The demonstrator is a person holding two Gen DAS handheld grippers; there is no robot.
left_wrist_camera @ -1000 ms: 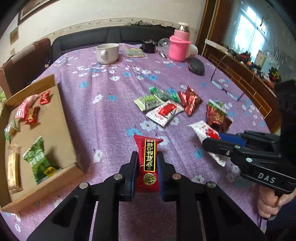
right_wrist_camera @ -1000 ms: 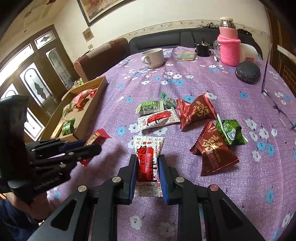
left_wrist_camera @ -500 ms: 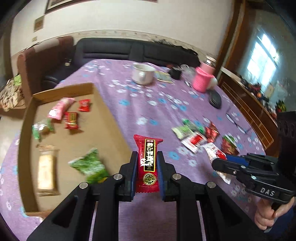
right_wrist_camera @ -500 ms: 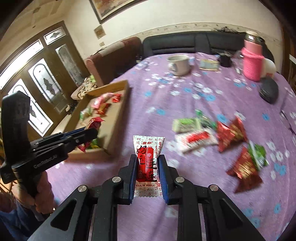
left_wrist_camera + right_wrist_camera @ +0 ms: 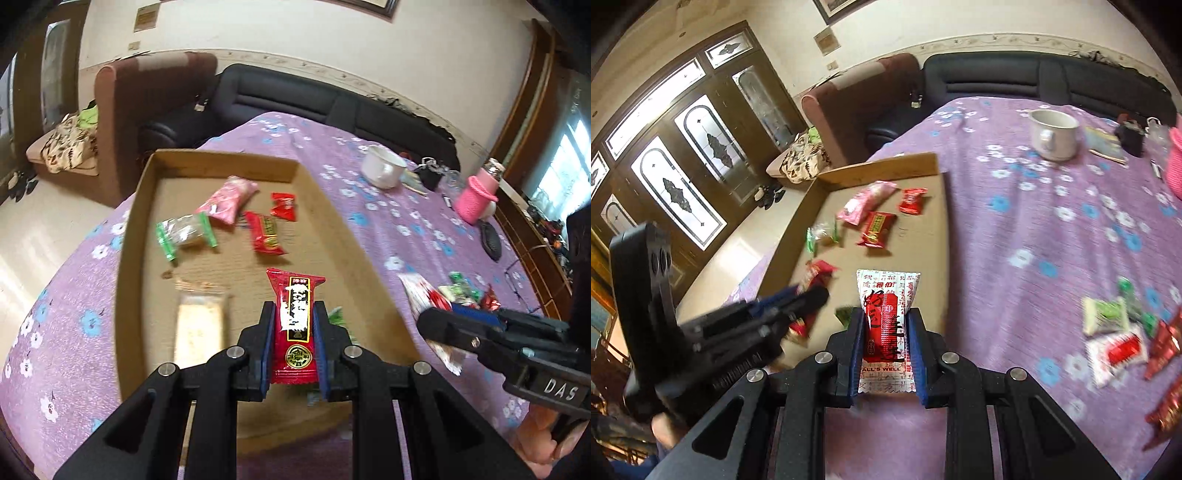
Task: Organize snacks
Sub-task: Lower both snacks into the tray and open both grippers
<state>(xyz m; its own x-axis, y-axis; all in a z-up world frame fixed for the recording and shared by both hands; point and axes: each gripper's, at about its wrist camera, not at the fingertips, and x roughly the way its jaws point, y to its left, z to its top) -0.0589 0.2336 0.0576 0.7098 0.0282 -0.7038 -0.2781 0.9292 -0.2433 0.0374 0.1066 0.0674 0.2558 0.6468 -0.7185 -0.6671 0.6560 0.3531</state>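
My left gripper (image 5: pixel 294 317) is shut on a red snack packet (image 5: pixel 295 321) with a black-and-gold label, held above the near part of a shallow cardboard tray (image 5: pixel 133 229). Several wrapped snacks lie in the tray: a pink one (image 5: pixel 227 199), a green-edged one (image 5: pixel 184 232), two red ones and a pale bar (image 5: pixel 199 328). My right gripper (image 5: pixel 885 321) is shut on a white-and-red packet (image 5: pixel 886 314) over the tray's near right edge (image 5: pixel 946 236). In the right wrist view the left gripper (image 5: pixel 809 295) shows at the left with its red packet.
Loose snacks (image 5: pixel 1115 332) lie on the purple flowered tablecloth (image 5: pixel 1052 229) to the right. A white mug (image 5: pixel 1052 134), a pink-sleeved bottle (image 5: pixel 476 195), a dark case (image 5: pixel 489 240) and glasses stand farther back. A brown armchair (image 5: pixel 147 96) and a dark sofa (image 5: pixel 295 99) border the table.
Both grippers have swung left from the loose snack pile to over the cardboard tray, each still holding its packet. The left one has also rolled.
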